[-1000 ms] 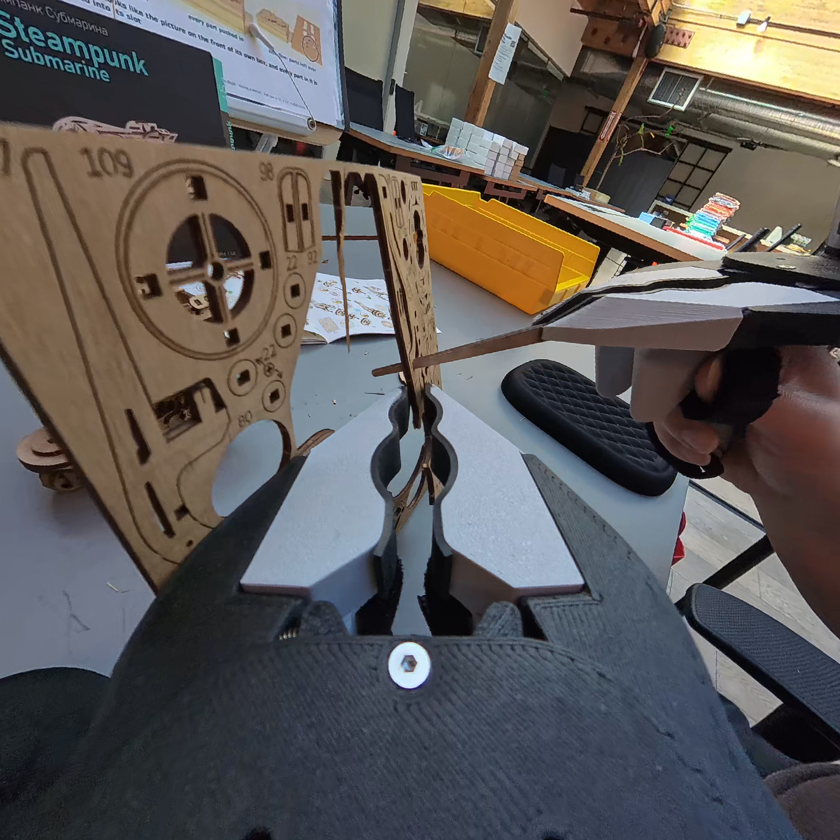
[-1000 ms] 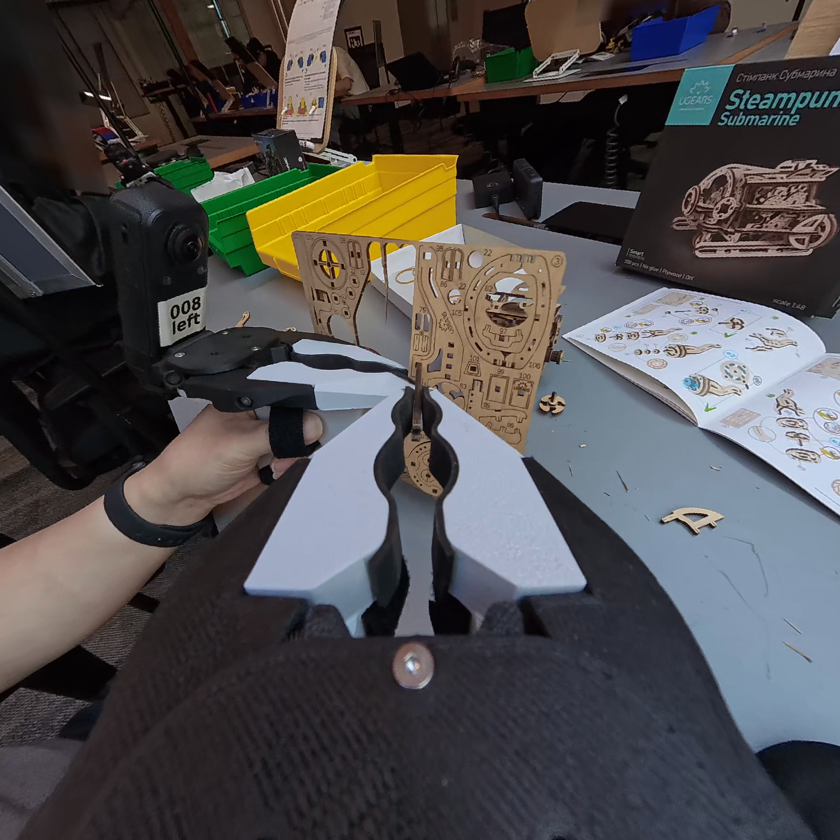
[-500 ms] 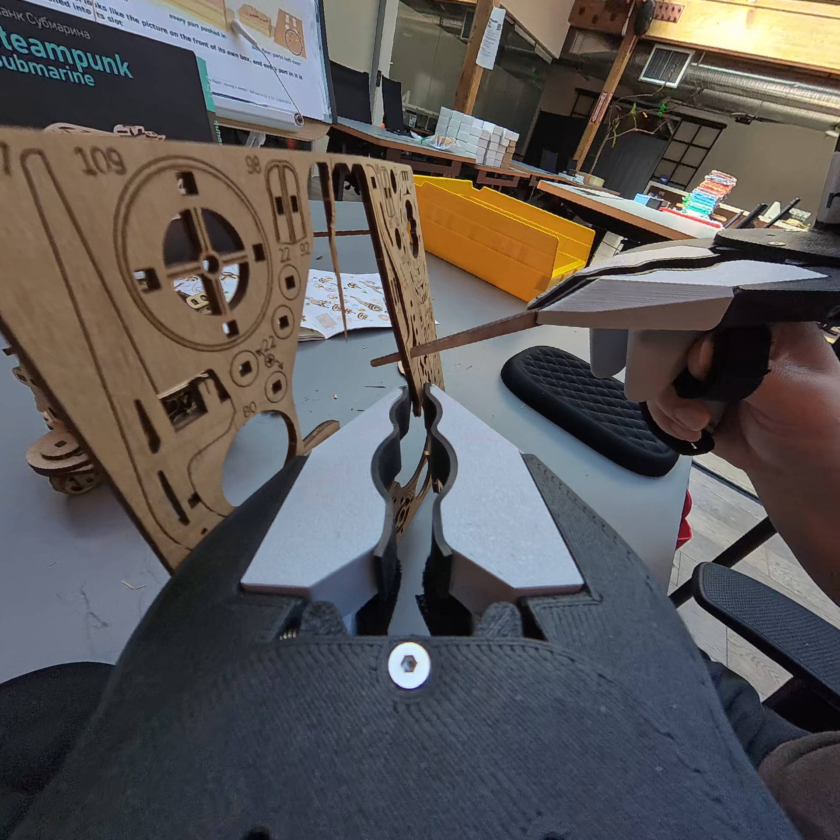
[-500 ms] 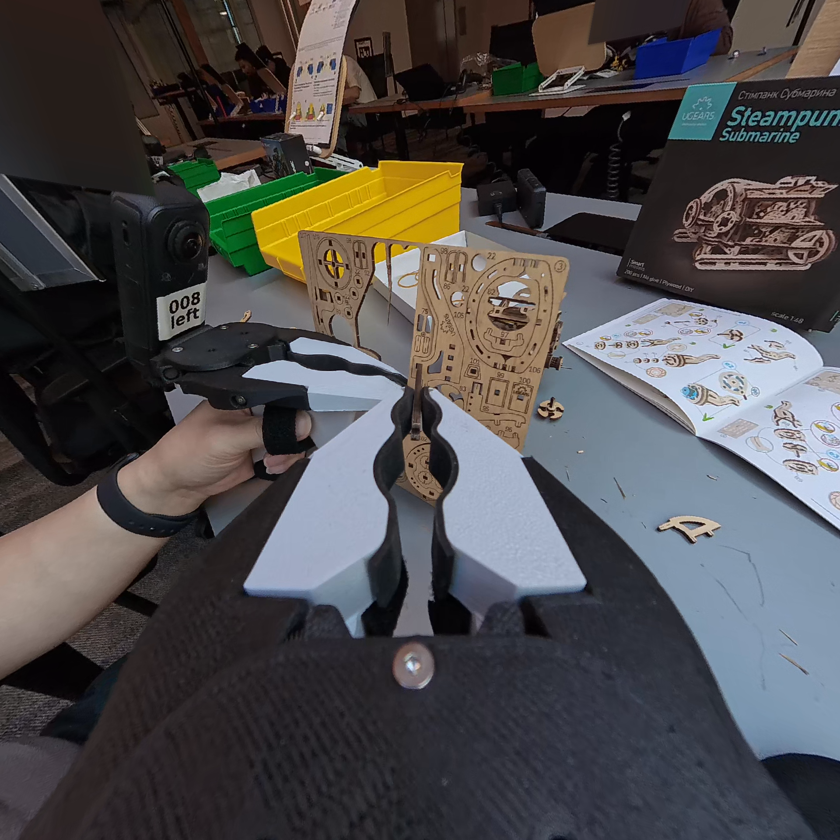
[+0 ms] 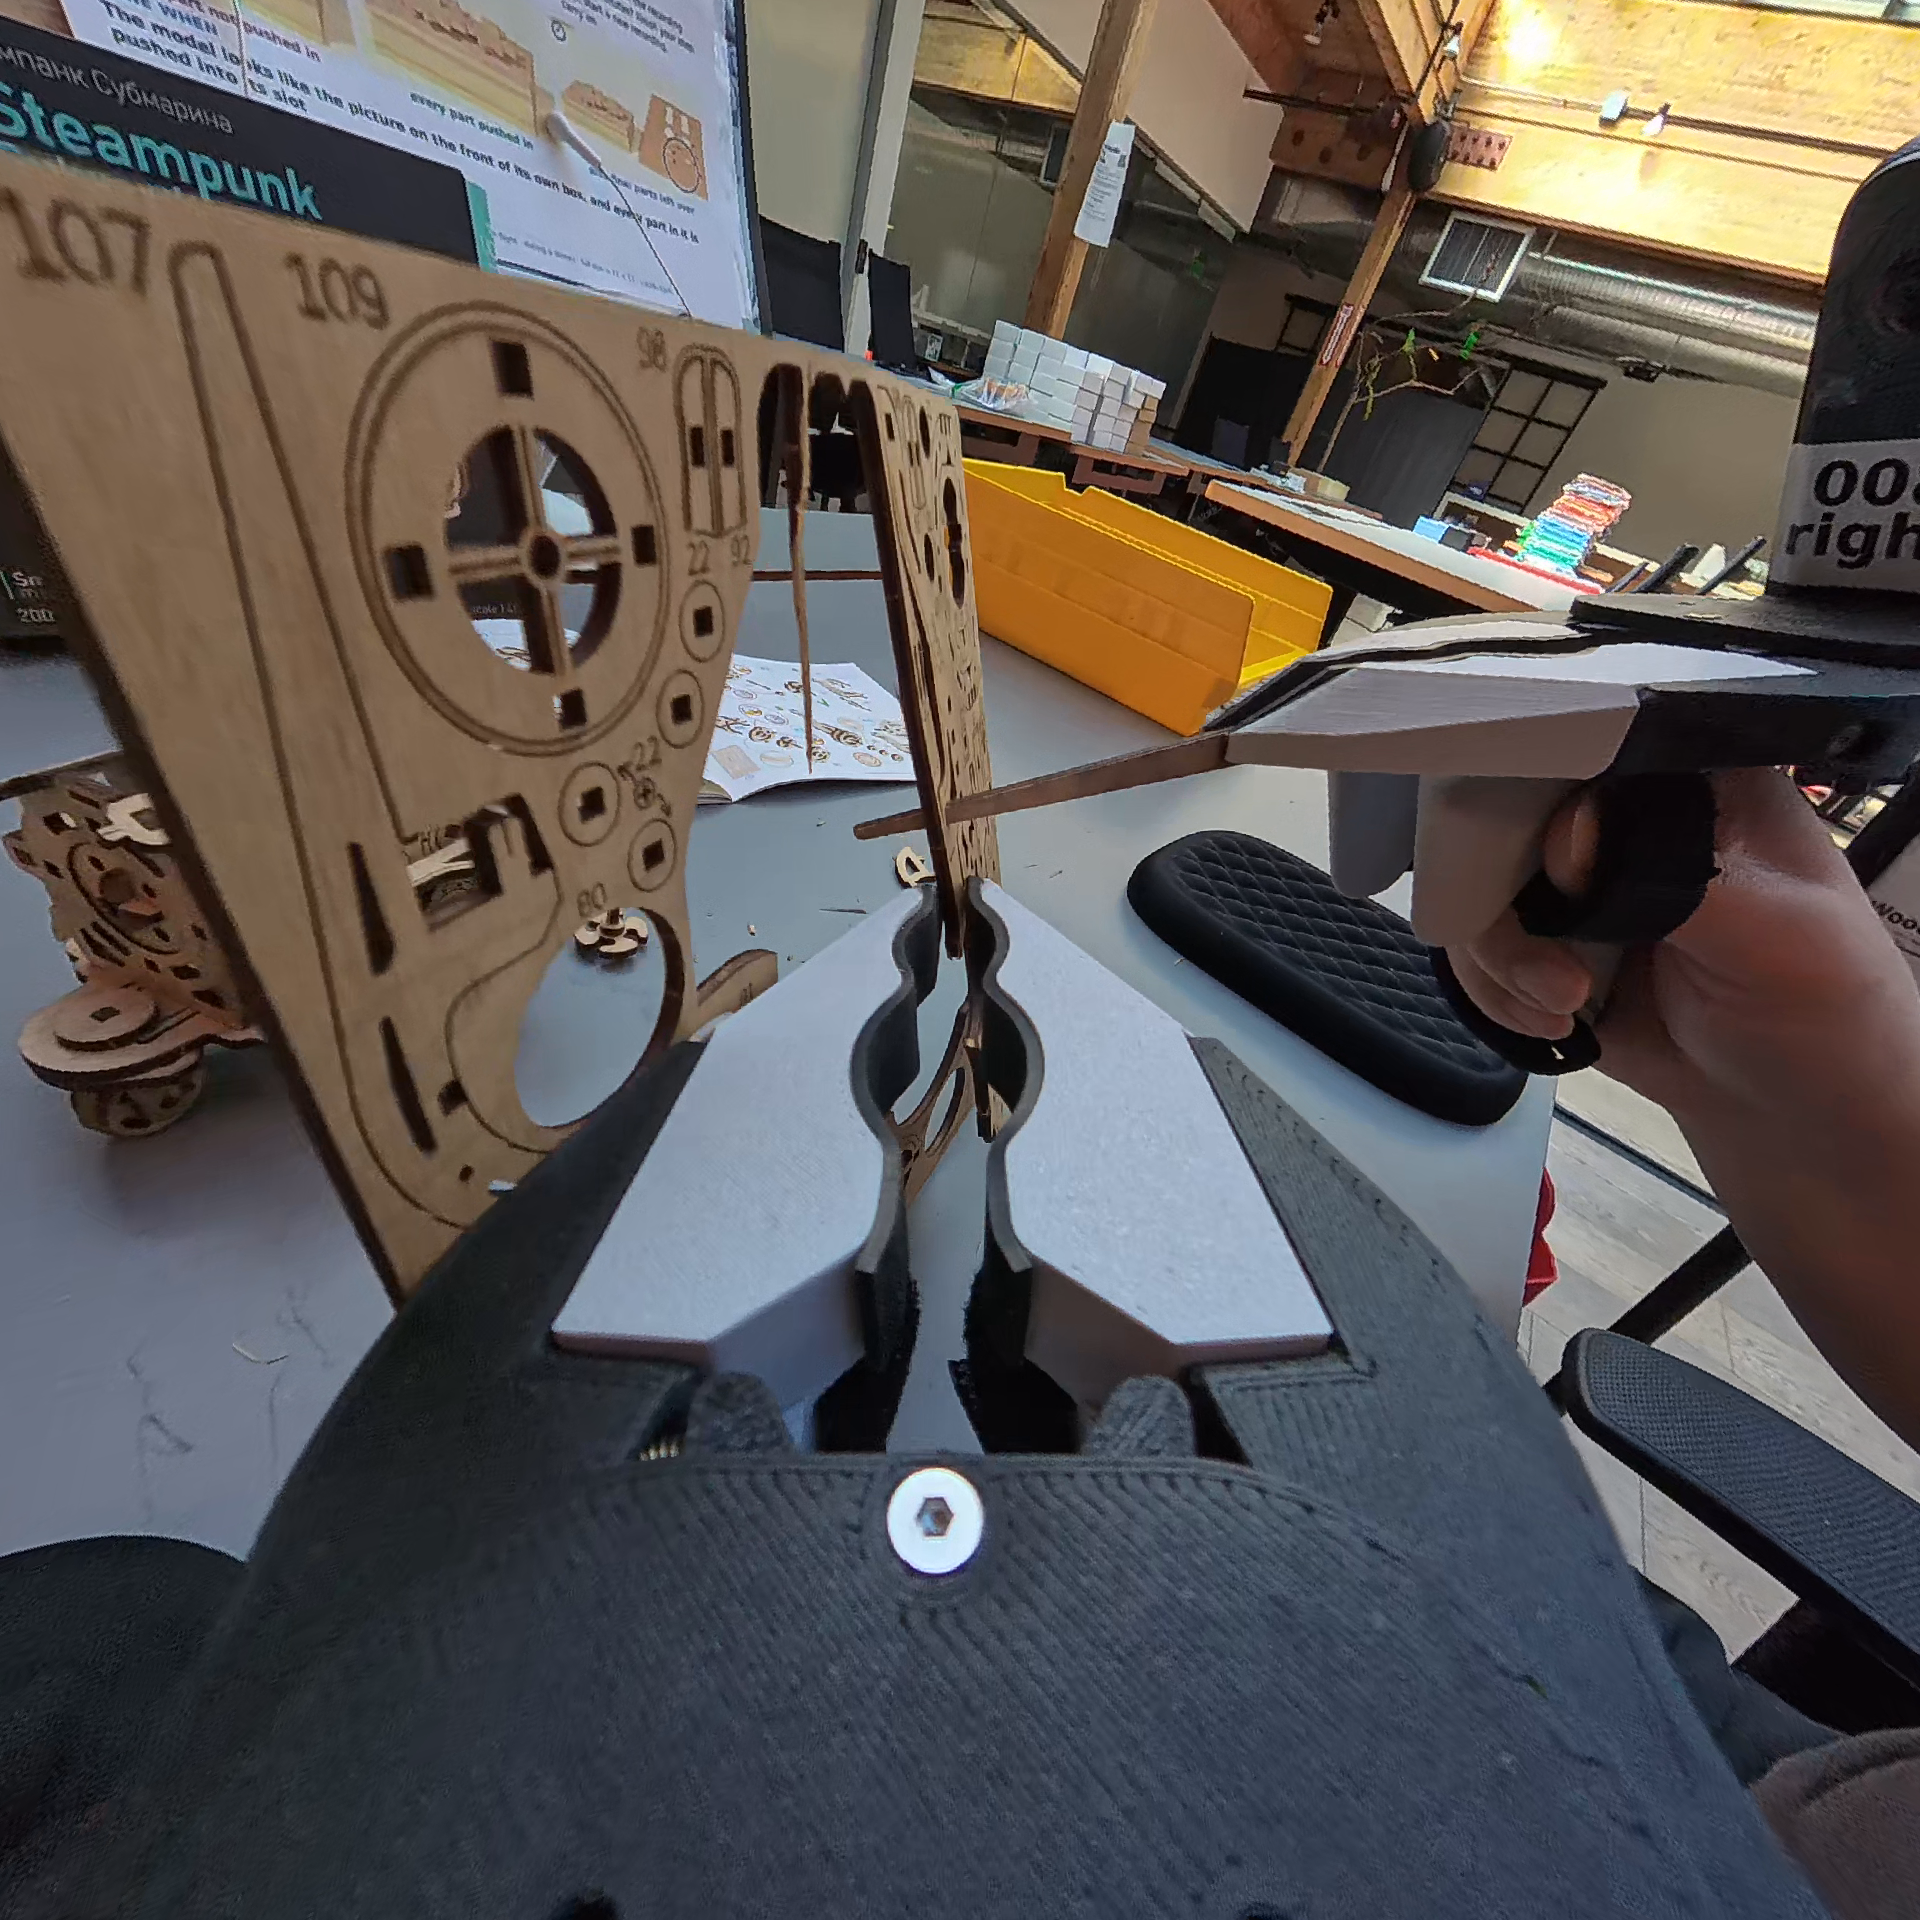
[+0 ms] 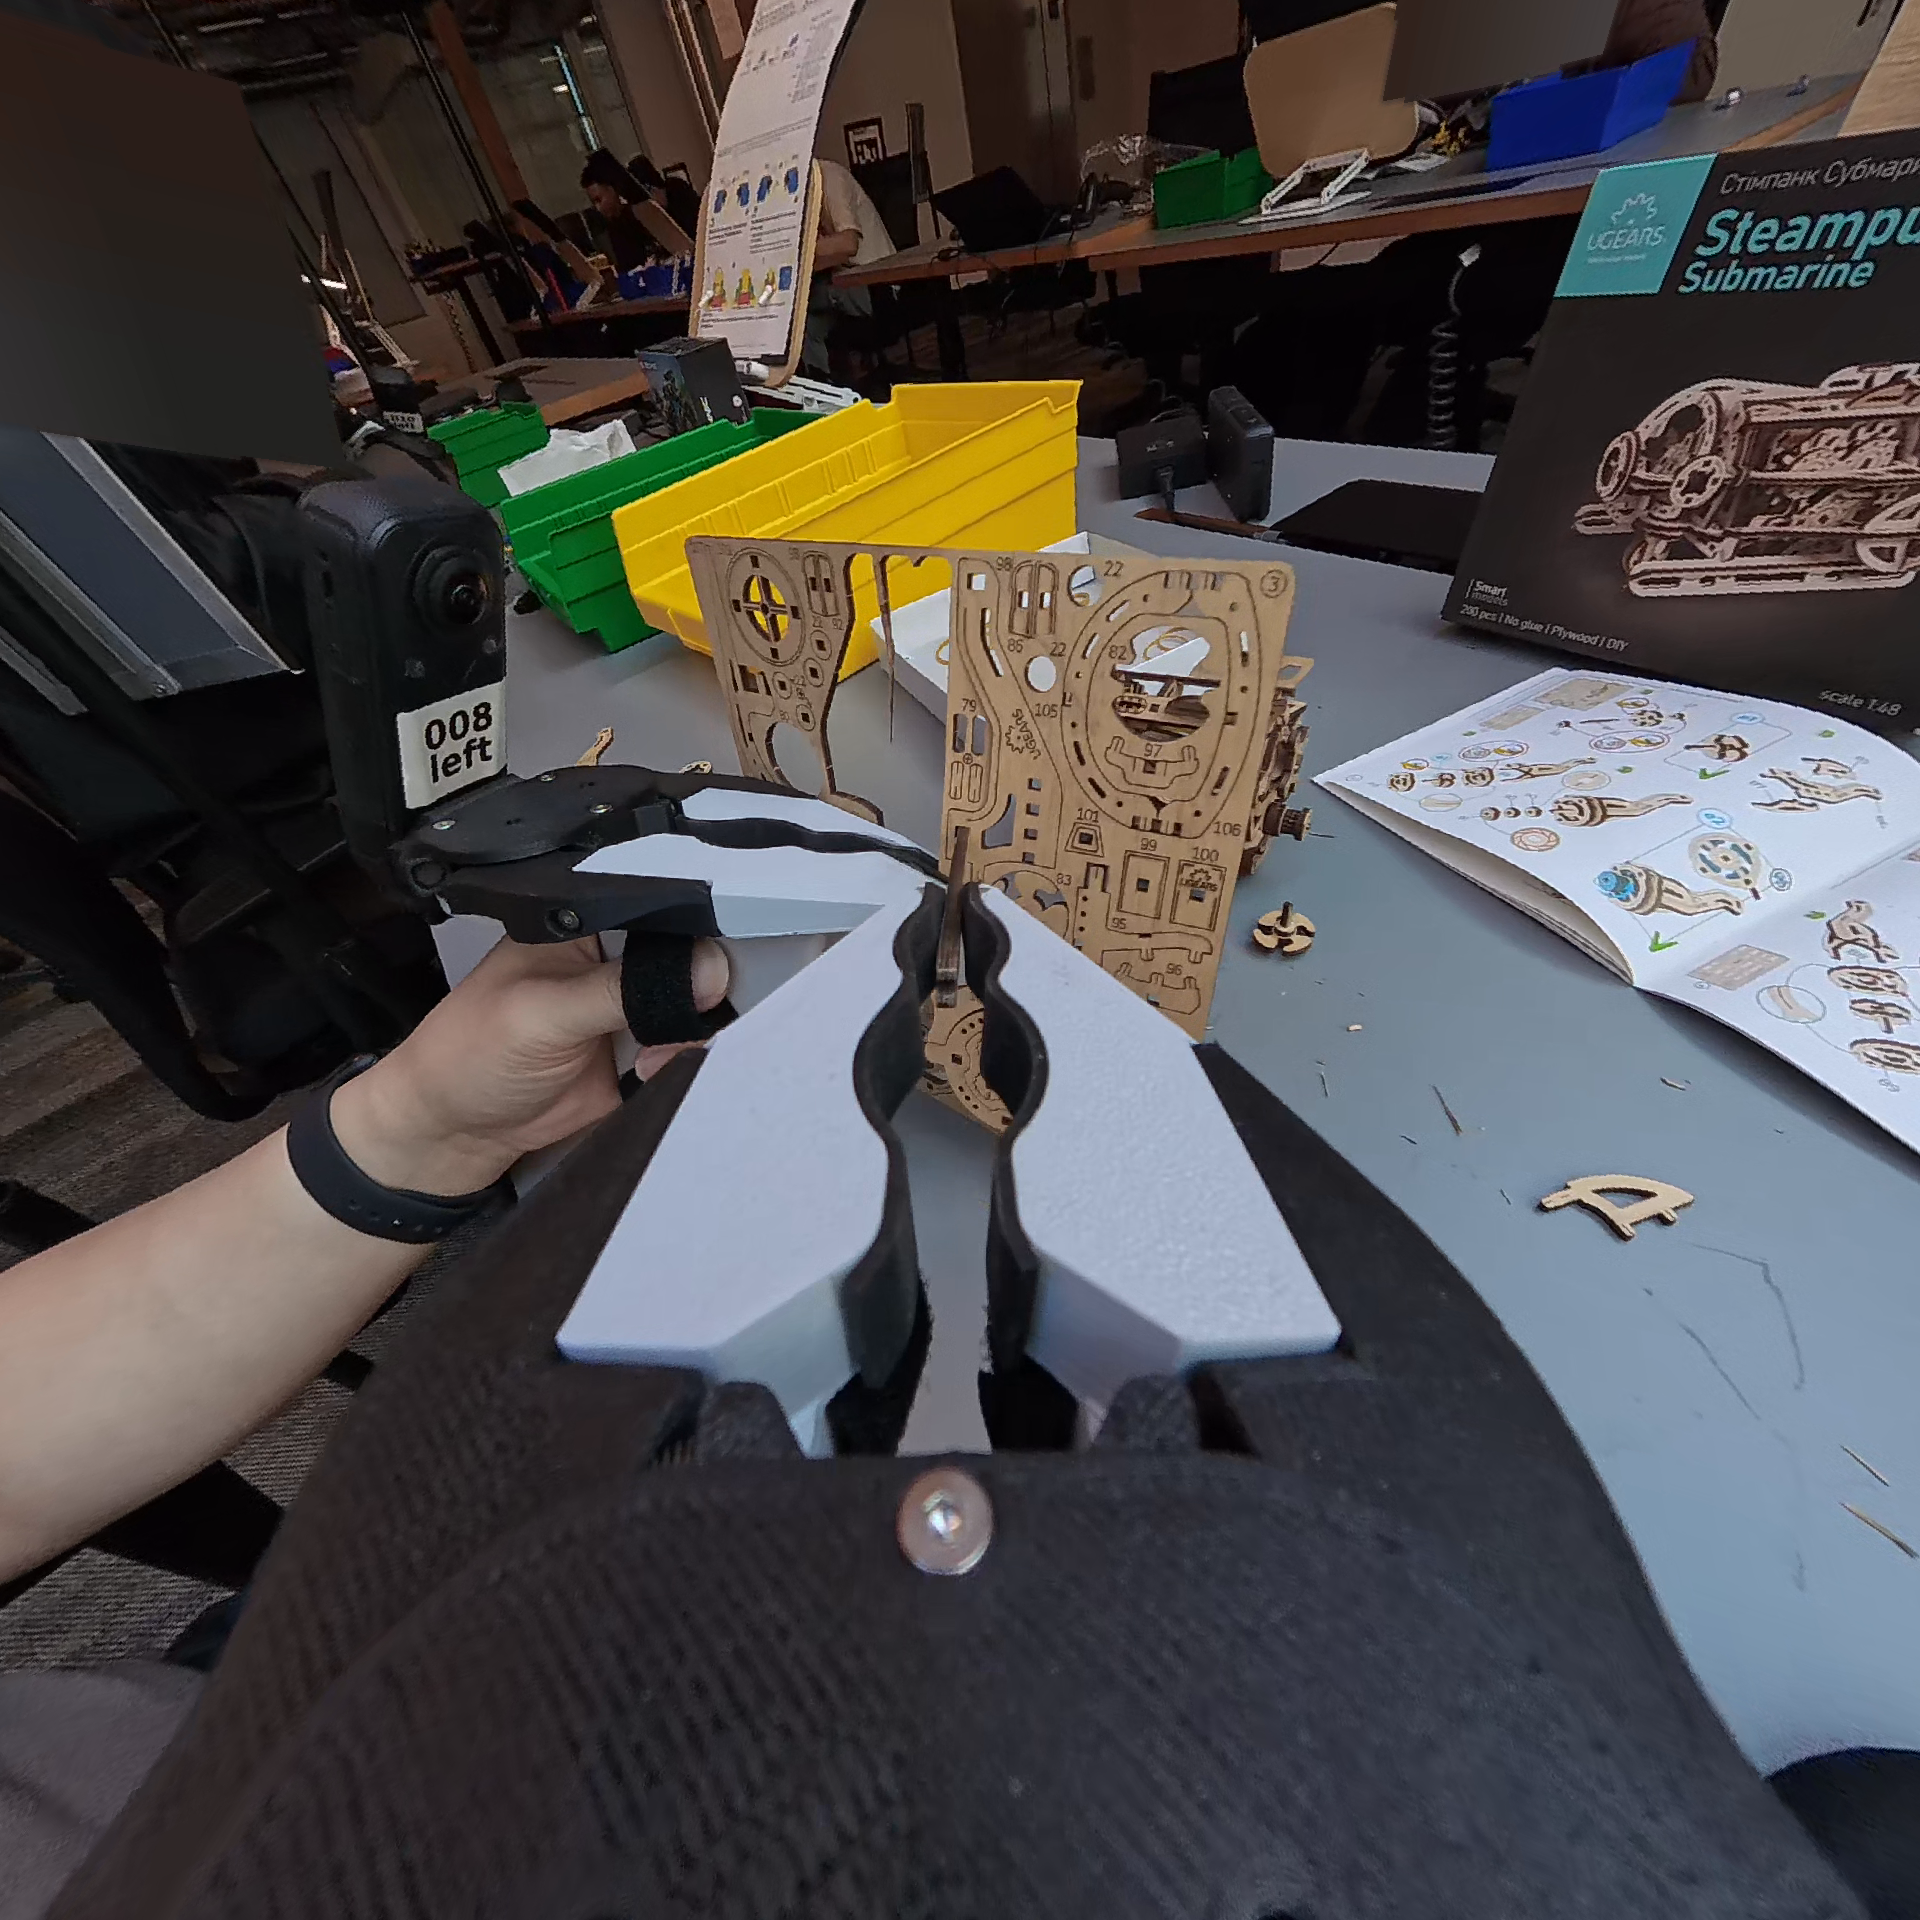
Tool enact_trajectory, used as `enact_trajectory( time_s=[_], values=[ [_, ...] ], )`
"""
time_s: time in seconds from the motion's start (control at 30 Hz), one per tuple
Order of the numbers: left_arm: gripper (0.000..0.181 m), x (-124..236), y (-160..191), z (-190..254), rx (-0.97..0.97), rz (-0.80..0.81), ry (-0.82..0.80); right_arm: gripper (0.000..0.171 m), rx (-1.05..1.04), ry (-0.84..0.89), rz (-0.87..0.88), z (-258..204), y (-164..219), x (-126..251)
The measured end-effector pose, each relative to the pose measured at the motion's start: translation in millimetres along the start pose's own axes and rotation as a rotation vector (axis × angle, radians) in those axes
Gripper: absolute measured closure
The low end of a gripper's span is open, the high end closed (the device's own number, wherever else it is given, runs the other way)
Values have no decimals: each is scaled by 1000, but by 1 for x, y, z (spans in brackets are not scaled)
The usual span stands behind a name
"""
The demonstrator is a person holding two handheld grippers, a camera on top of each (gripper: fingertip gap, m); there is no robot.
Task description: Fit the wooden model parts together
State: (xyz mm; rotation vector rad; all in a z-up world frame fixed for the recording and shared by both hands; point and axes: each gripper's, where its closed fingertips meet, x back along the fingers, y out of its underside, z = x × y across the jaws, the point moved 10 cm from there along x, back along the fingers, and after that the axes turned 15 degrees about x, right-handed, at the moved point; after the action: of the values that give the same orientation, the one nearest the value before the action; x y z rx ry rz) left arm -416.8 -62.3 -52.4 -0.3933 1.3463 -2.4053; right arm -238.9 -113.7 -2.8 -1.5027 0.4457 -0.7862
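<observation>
Wooden sheet [image 6: 1117,790] stands clamped in my left gripper [image 5: 961,925] over the desk's near edge; my right gripper [image 6: 951,914] pinches a wooden strip [image 5: 1039,795] against it, unfitted yet.

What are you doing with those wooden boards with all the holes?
A person is building a wooden model kit, with a gripping tool in each hand. The left tool is shut on the bottom edge of a plywood parts sheet, holding it upright above the grey table. The right tool is shut on a thin wooden piece whose tip reaches the sheet. The instruction booklet lies open nearby.
</observation>
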Motion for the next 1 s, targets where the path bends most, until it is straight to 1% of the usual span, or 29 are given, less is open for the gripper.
enact_trajectory(
  time_s=[0.17, 0.53, 0.67, 0.83, 1.0],
  values=[
    [180, 0, 2, 1, -34, 19, 2, 170, -40, -31, 8, 5, 1, 1],
    [180, 1, 2, 6, -85, 11, 9, 170, -242, -239, 32, 34, 6, 1],
    [180, 0, 2, 7, -99, 11, 5, 169, -302, -289, 39, 40, 8, 0],
    [179, 0, 2, 7, -61, 15, -12, 170, -226, -230, 26, 32, 5, 1],
    [179, 3, 2, 11, -82, 58, -52, 171, -198, -201, 33, 27, 2, 1]
  ],
)
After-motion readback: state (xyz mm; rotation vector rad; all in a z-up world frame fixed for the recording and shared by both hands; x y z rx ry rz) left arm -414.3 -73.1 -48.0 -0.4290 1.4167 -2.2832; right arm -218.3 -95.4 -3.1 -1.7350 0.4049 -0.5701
